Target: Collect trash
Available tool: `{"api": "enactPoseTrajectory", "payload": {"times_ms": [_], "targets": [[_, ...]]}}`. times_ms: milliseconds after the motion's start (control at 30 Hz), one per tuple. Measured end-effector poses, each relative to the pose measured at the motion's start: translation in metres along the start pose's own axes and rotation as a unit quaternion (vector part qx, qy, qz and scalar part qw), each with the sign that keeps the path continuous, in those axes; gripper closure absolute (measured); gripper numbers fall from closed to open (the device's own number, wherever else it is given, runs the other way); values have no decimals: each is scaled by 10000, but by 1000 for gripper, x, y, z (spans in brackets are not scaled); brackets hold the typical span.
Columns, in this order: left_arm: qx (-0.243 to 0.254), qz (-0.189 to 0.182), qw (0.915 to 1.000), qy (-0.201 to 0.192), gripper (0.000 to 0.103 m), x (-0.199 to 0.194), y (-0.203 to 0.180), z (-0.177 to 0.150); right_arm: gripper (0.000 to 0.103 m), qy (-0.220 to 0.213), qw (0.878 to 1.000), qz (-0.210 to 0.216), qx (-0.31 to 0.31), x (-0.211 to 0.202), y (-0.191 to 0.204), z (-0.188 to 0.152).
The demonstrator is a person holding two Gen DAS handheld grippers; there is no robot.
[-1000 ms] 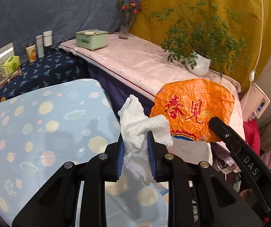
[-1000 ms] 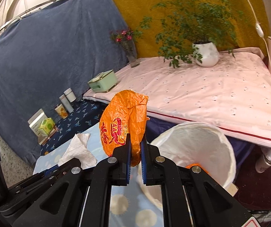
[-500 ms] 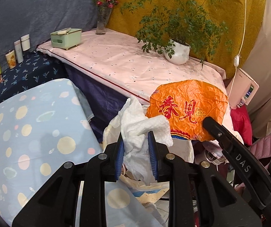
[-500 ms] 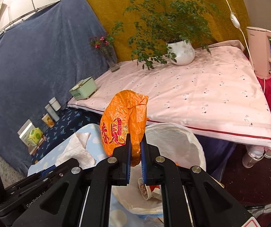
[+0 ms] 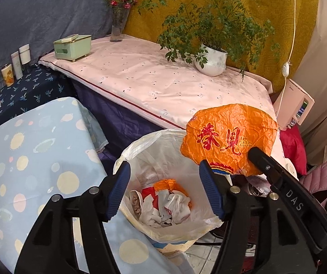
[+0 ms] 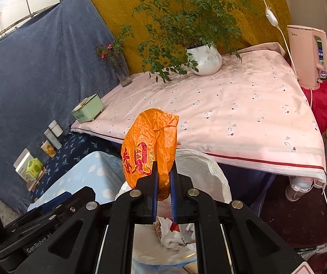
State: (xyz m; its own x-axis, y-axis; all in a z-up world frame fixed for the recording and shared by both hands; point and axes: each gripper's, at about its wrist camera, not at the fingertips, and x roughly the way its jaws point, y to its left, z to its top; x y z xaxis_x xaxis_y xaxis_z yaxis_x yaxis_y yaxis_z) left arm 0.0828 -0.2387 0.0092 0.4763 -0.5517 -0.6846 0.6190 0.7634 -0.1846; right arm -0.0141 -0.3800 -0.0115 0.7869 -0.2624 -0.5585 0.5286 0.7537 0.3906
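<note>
My left gripper [image 5: 165, 188] is open and empty, right above a trash bin lined with a white bag [image 5: 161, 155]. Crumpled white tissues [image 5: 175, 207] and orange and red wrappers lie inside the bin. My right gripper [image 6: 163, 180] is shut on a crumpled orange plastic bag [image 6: 151, 146] with red characters and holds it above the bin [image 6: 205, 169]. That bag also shows in the left wrist view [image 5: 229, 137], to the right of my left gripper.
A light blue table with pastel dots [image 5: 26, 171] lies to the left of the bin. Behind it, a pink-covered table [image 5: 154, 84] carries a potted plant [image 5: 211, 61], a green box [image 5: 72, 46] and a flower vase [image 5: 116, 29]. A pink appliance [image 6: 307, 54] stands at the right.
My left gripper moved over the bin and opened, and the white tissue it held dropped in. My right gripper still holds the orange bag and has moved closer above the bin.
</note>
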Motion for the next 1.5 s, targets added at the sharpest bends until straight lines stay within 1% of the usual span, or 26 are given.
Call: {"api": "enactPoseTrajectory", "payload": {"times_ms": [100, 200, 267, 300, 333, 567, 767, 833, 900, 1067, 1100, 1167, 1233, 1367, 1433, 1500], "targets": [[-54, 101, 9999, -19, 39, 1, 9, 0, 94, 70, 10000, 6, -31, 6, 3, -2], [-103, 226, 9997, -32, 38, 0, 19, -2, 94, 149, 9998, 33, -85, 13, 9, -6], [-183, 320, 9993, -28, 36, 0, 28, -4, 93, 215, 9997, 54, -137, 18, 14, -8], [-209, 358, 9991, -29, 34, 0, 31, -5, 90, 249, 9995, 62, -159, 21, 17, -10], [-249, 412, 9988, -29, 33, -1, 36, -6, 88, 297, 9993, 78, -192, 24, 20, -11], [-542, 623, 9966, 1, 32, -4, 66, -14, 85, 468, 9978, 152, -447, 33, 43, -18], [-685, 854, 9940, -18, 28, -10, 85, -22, 73, 587, 9958, 198, -672, 31, 55, -23], [-687, 936, 9932, -42, 25, -14, 89, -25, 64, 638, 9947, 184, -787, 28, 58, -26], [-686, 1028, 9923, -67, 23, -19, 94, -29, 59, 674, 9934, 143, -913, 26, 62, -28], [-628, 1287, 9897, -8, 20, -26, 100, -41, 53, 781, 9895, 10, -1218, 19, 66, -38], [-597, 1334, 9893, 0, 19, -28, 100, -43, 50, 802, 9886, -1, -1276, 17, 68, -41], [-544, 1439, 9881, 11, 14, -32, 100, -49, 46, 838, 9866, -24, -1403, 14, 70, -46], [-545, 1478, 9875, 23, 14, -37, 102, -54, 41, 857, 9841, -110, -1552, 9, 73, -53], [-543, 1557, 9863, 91, 13, -43, 104, -63, 37, 860, 9818, -191, -1682, 1, 75, -60], [-546, 1578, 9859, 103, 12, -47, 104, -67, 29, 851, 9823, -211, -1658, -4, 75, -63], [-581, 1579, 9857, 117, 10, -49, 106, -70, 25, 824, 9822, -212, -1673, -7, 75, -66]]}}
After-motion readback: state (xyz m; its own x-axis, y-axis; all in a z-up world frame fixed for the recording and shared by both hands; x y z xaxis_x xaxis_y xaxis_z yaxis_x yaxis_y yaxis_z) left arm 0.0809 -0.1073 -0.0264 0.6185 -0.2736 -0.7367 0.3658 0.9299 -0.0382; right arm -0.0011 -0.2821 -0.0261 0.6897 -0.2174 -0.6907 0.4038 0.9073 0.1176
